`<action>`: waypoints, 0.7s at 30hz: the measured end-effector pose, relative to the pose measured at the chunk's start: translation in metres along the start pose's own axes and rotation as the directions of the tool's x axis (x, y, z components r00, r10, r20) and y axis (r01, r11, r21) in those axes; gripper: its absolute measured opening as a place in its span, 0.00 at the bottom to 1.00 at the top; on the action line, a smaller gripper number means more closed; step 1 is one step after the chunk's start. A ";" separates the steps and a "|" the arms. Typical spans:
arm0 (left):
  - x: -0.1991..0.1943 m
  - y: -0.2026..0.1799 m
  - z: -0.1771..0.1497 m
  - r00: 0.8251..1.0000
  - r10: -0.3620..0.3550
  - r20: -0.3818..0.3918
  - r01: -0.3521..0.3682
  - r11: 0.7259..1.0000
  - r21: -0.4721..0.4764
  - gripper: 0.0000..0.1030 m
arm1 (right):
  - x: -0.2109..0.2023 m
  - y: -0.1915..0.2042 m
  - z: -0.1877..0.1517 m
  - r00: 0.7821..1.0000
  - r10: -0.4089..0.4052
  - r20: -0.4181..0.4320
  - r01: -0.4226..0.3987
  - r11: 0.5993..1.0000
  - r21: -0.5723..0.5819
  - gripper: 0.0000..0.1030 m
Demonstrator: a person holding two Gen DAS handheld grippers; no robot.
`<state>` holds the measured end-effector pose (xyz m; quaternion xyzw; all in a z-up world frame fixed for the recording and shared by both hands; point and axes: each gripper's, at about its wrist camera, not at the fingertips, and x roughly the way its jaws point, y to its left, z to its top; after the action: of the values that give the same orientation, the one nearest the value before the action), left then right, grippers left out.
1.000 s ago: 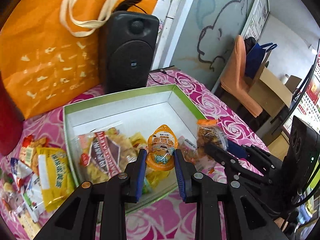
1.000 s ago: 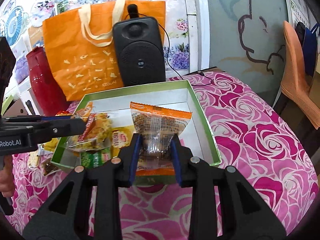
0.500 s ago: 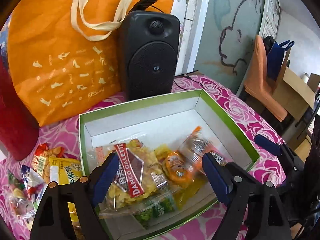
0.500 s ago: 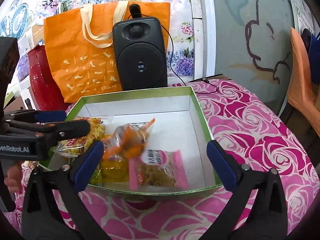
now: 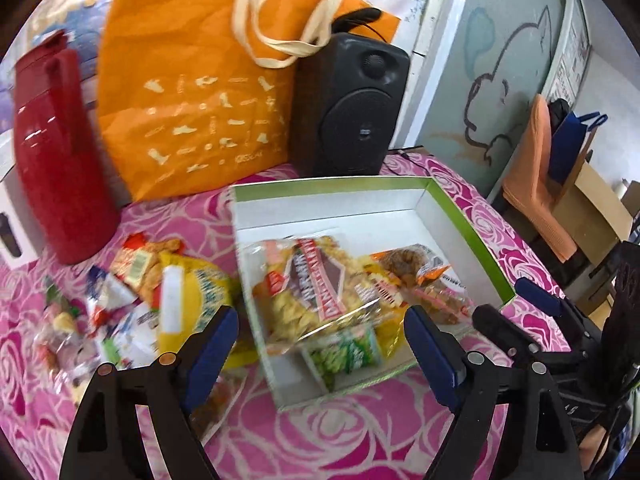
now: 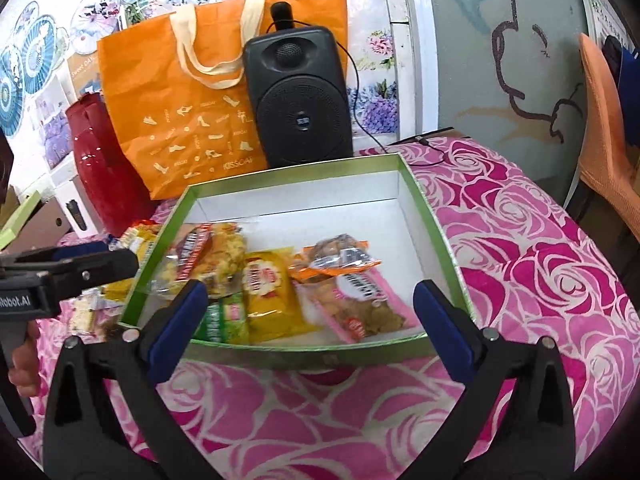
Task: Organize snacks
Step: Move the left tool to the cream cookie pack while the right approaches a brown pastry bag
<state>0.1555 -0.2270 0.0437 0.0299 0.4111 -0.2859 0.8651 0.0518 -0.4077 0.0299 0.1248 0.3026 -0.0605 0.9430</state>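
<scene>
Desk [image 6: 540, 264], covered in a pink rose-print cloth: carries everything listed.

Orange fabric tote bag [image 6: 192, 112] with cream handles and a shoe pattern, at the desk's far edge; print reads "KISSCAT" or similar, not sharp.

Black plastic speaker [image 6: 300, 96], upright just beside the tote.

Red glossy jug [image 5: 56, 152], far-left corner of the desk.

Shallow green-rimmed cardboard box [image 6: 436, 232] with a white interior, mid-desk. Holds a clear bag of yellow crisps with a red-and-brown label [image 5: 312, 292] against the left wall, a yellow packet [image 6: 268, 292], a small green packet [image 6: 222, 318] at the near wall, a pink-edged packet [image 6: 360, 300], and an orange-trimmed clear packet [image 6: 336, 258] lying on top of it. Far half of the box is bare.

Loose pile of small snack packets [image 5: 132, 296], on the cloth just left of the box; a yellow bag is the largest.

Left tongs [image 5: 320, 344]: spread wide, empty, hovering over the box's near-left corner.

Right tongs [image 6: 308, 328]: spread wide, empty, above the box's near wall.

Handling note: the likely next step is fetching from the loose pile. Pinch one packet by its sealed edge, not the crisps, and set it in the bare far half.

Legible writing: "Robot.AI" on the left tool's body; snack labels are blurred.
</scene>
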 end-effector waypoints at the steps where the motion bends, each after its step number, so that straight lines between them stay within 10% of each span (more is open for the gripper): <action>1: -0.005 0.004 -0.004 1.000 0.006 0.002 -0.006 1.000 -0.007 0.84 | -0.004 0.005 -0.001 1.000 0.021 0.006 -0.021 1.000 -0.003 0.99; 21: -0.085 0.157 -0.116 0.975 0.220 -0.039 -0.223 0.942 -0.251 0.84 | 0.003 0.164 -0.036 0.946 0.300 -0.119 -0.320 0.919 -0.229 0.99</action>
<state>0.1135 -0.0228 0.0003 -0.0335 0.4427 -0.1318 0.8863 0.0655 -0.2406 0.0325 0.0559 0.3224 0.1328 0.9356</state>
